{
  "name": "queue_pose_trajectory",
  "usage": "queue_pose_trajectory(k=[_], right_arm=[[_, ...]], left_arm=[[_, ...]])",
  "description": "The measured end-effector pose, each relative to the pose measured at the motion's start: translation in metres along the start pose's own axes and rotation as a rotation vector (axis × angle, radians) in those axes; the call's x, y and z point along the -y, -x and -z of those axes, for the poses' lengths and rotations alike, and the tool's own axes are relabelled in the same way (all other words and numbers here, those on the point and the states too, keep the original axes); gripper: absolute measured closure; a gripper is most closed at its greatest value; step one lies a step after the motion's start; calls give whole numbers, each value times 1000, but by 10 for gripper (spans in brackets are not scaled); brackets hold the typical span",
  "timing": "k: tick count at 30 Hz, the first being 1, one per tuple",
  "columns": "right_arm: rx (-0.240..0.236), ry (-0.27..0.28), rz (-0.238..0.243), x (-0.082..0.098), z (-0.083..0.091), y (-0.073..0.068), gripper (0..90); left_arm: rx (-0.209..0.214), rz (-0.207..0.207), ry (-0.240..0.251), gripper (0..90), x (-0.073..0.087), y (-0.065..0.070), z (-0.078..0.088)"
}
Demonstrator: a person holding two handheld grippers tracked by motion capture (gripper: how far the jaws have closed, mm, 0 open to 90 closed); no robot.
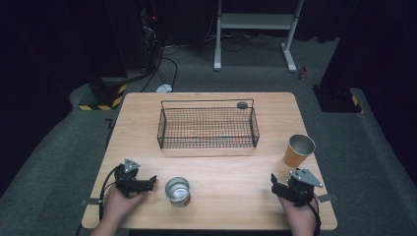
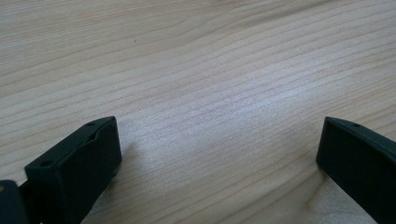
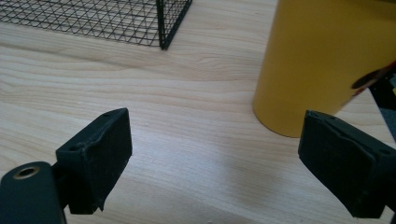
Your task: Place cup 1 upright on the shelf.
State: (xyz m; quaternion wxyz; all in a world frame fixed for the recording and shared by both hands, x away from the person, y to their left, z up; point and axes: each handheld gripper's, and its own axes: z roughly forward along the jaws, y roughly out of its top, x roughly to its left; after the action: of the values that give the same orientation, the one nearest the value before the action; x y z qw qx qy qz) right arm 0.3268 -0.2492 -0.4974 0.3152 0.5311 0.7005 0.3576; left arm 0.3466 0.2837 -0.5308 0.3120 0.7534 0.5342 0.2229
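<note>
Left gripper [image 1: 150, 182]: jaws wide, empty, low over table [image 1: 236, 206], steel cup [image 1: 177, 191] just beside. Right gripper [image 1: 276, 183]: jaws wide, empty; yellow cup [image 3: 322, 60] near, ahead-right.

Likely step: grasp cups, move to wire basket [image 1: 207, 127]. Straddle wall squarely, close low, lift upright.

Unclear: yellow cup rim cut off in right gripper view; dark disc [image 1: 242, 104] at basket corner unidentifiable.

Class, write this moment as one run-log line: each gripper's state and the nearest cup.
left gripper: open, beside silver cup | right gripper: open, near yellow cup | wire basket: untouched
</note>
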Motion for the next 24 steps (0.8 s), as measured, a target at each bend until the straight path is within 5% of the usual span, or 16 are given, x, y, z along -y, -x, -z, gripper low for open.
queue_pose_trajectory(k=[24], right_arm=[[74,40,-24,-6,3,29,99]], left_arm=[[0,-4,1,3,-1,0,-1]])
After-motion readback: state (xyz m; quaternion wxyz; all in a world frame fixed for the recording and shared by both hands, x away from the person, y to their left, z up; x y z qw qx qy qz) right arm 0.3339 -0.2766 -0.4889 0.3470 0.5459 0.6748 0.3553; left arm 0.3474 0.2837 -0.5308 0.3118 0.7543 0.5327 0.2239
